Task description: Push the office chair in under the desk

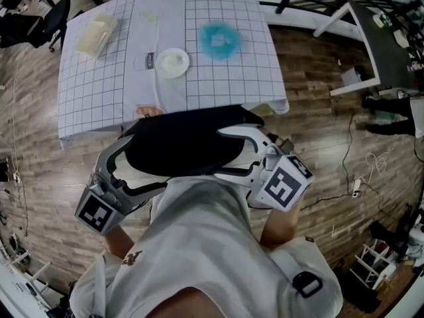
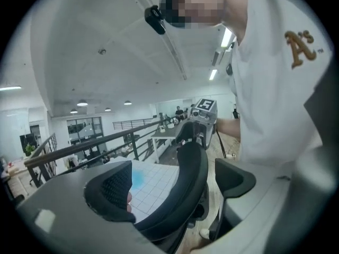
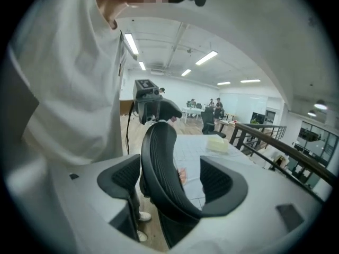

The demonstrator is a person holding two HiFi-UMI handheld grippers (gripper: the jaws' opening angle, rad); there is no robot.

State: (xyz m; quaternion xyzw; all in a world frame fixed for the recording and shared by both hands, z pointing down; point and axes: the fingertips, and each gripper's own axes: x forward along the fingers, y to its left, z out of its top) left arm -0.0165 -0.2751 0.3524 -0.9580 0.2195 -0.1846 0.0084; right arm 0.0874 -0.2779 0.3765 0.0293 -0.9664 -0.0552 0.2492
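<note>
The black office chair's backrest (image 1: 182, 144) stands just in front of me, its top at the near edge of the desk (image 1: 99, 114), which wears a white grid cloth. My left gripper (image 1: 142, 167) straddles the backrest's left edge and my right gripper (image 1: 222, 152) its right edge. In the left gripper view the backrest (image 2: 185, 189) runs between the jaws of the left gripper (image 2: 175, 187), with floor showing beside the right pad. In the right gripper view the backrest (image 3: 161, 168) lies against the left pad of the right gripper (image 3: 172, 181), with a gap to the right pad.
On the desk sit a white dish (image 1: 172, 63), a blue fluffy thing (image 1: 219, 40) and a cream block (image 1: 96, 35). Cables (image 1: 358, 177) trail over the wooden floor at right. Another table (image 1: 374, 42) stands at the far right and a black chair (image 1: 53, 18) at the far left.
</note>
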